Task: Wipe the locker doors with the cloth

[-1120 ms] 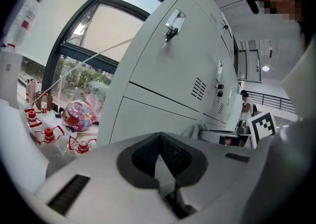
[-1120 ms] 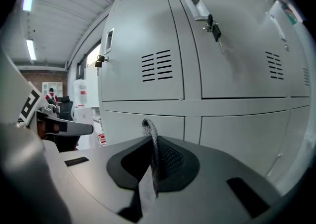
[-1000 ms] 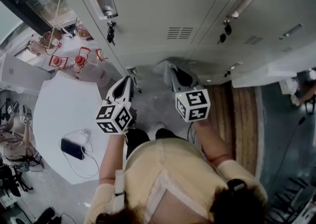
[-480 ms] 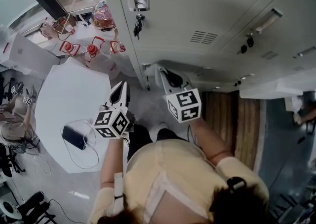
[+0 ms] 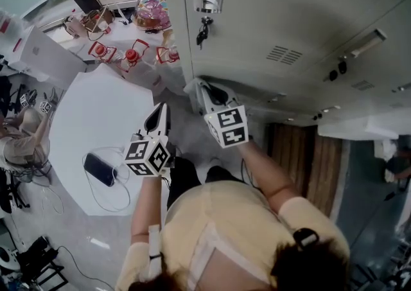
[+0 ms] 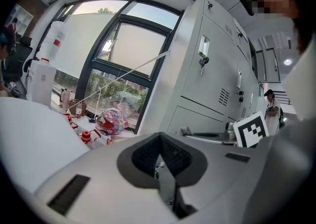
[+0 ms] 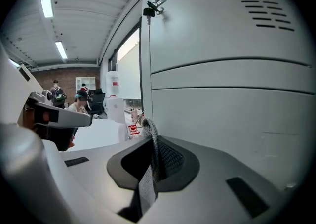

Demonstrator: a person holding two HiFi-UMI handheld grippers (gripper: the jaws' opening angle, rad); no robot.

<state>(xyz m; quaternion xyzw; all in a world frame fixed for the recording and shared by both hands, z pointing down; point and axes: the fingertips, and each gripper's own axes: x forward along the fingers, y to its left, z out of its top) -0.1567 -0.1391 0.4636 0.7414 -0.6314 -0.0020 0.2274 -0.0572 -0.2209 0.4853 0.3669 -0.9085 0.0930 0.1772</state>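
Note:
Grey locker doors fill the top of the head view, and a key hangs in one lock. My right gripper is close to the lower locker door, near the bank's left edge. It is shut on a strip of grey mesh cloth that sticks up between its jaws. My left gripper hangs lower left, away from the lockers, shut with nothing in it. In the left gripper view the lockers stand to the right of the left gripper.
A white table with a dark phone and its cable stands at the left. Red items and a colourful helmet lie on the window ledge. A person sits far left. A wooden strip runs below the lockers at the right.
The head view has swung so the lockers and the key sit further right and lower. Both grippers have shifted a little up and left; the right one stays by the lower door, still pinching the cloth.

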